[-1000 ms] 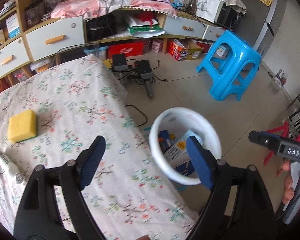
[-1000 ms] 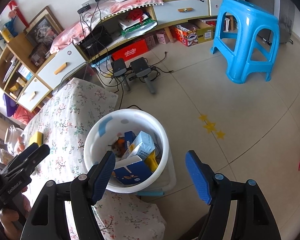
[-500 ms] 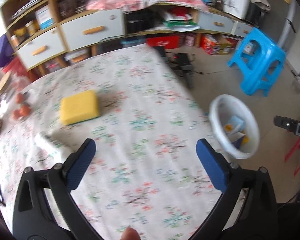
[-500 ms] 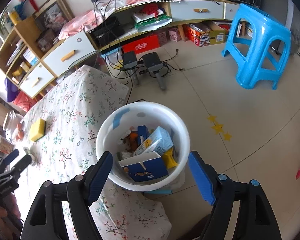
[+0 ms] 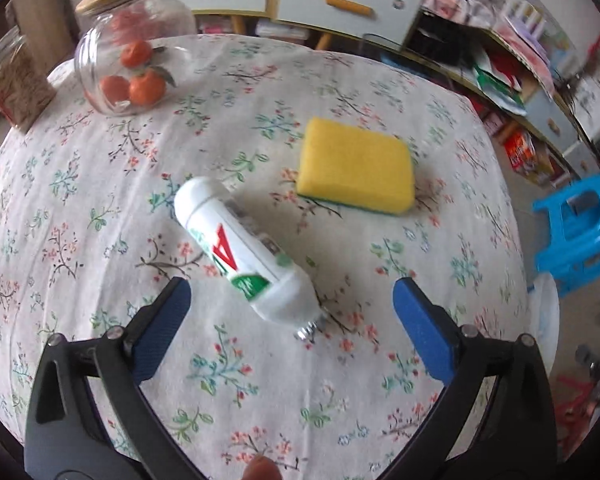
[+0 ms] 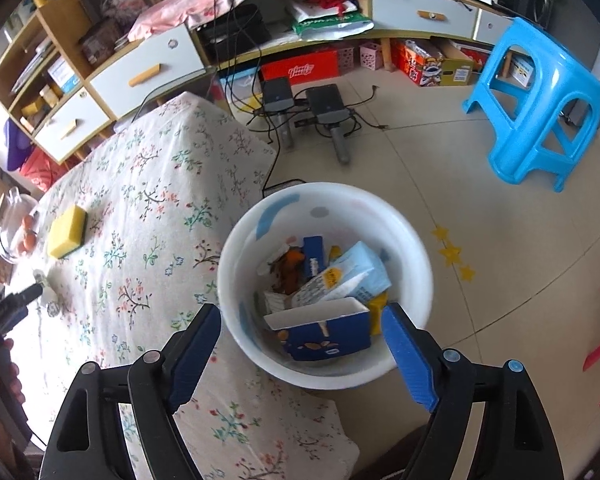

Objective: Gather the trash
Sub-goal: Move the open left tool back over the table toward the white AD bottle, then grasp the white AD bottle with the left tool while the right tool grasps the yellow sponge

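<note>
White bottle (image 5: 242, 254) lay diagonally between your left claw's (image 5: 290, 320) wide-spread jaws — untouched; your right claw (image 6: 300, 344) — opening, empty — hung over the bin (image 6: 416, 256).

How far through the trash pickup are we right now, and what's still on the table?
Done: several cartons and wrappers already lie in the white bin. In hand: nothing. The left hand-held gripper hangs open over the white bottle lying on its side, not touching it; the right hand-held gripper is opening, empty, above the bin. Left: the bottle. The yellow sponge and fruit jar may not be trash.
</note>
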Demonstrator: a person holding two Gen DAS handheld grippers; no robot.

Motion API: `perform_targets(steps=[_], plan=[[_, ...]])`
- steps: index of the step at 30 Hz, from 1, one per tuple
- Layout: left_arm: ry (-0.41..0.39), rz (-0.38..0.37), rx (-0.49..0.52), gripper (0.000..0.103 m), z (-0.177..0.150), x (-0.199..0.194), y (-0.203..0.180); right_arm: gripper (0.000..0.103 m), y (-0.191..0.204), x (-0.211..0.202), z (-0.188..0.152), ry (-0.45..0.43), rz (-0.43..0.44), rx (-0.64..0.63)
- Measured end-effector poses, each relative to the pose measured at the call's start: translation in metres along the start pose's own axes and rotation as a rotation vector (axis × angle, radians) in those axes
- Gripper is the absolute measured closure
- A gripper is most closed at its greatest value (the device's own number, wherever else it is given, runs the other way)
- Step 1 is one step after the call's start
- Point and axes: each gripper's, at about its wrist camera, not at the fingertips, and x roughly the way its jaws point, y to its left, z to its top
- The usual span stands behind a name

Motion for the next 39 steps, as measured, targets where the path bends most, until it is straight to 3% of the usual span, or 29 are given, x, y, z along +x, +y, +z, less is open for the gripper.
perform_targets(steps=[6, 8, 11, 12, 13, 15, 24, 30, 35, 39], plan=[[0.023, 0.009, -0.069, 0.003, 0.003, 0.017, 0.008, 0.019, 0.027, 0.011, 0.004, 0.015, 0.010, -0.022], [0.031, 0.013, -0.080, 0.009, 0.005, 0.019, 0.008, 0.019, 0.038, 0.014, 0.006, 0.019, 0.014, -0.036], [0.054, -0.005, -0.111, 0.030, 0.006, 0.025, 0.016, 0.019, 0.053, 0.020, 0.007, 0.026, 0.016, -0.056], [0.059, -0.022, -0.122, 0.045, 0.006, 0.026, 0.020, 0.019, 0.059, 0.022, 0.007, 0.027, 0.015, -0.064], [0.064, -0.033, -0.126, 0.053, 0.006, 0.027, 0.023, 0.019, 0.064, 0.024, 0.008, 0.028, 0.013, -0.073], [0.065, -0.042, -0.130, 0.060, 0.005, 0.024, 0.028, 0.019, 0.073, 0.027, 0.009, 0.029, 0.011, -0.086], [0.000, -0.074, -0.079, 0.062, 0.006, -0.019, 0.055, 0.019, 0.137, 0.048, 0.010, 0.046, 0.065, -0.126], [-0.047, -0.084, -0.042, 0.062, 0.005, -0.043, 0.078, 0.018, 0.202, 0.052, 0.005, -0.007, 0.116, -0.191], [-0.085, -0.086, -0.042, 0.062, 0.004, -0.058, 0.101, 0.002, 0.255, 0.059, 0.007, -0.024, 0.192, -0.214], [-0.102, -0.079, -0.054, 0.062, 0.003, -0.065, 0.119, 0.001, 0.295, 0.071, 0.014, -0.052, 0.190, -0.234]])
